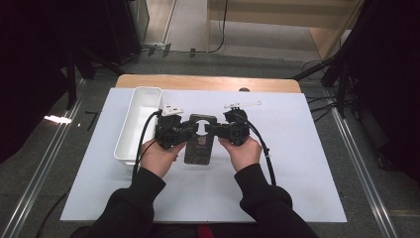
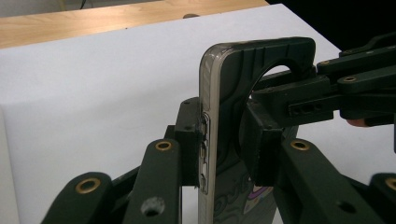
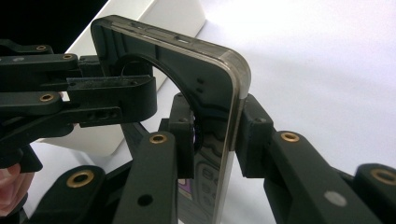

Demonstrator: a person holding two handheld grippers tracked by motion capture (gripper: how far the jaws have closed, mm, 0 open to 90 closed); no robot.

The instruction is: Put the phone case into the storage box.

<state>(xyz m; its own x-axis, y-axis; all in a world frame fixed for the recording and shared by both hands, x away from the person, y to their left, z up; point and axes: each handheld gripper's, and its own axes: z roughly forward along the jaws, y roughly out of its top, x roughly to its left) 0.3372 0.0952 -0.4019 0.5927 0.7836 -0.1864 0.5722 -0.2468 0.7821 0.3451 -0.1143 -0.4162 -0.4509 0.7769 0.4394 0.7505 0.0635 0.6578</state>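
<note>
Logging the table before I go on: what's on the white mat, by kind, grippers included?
Phone in a dark case: 1
White bin: 1
Small white pieces, too small to name: 2
Grippers, left gripper and right gripper: 2
Total: 6
</note>
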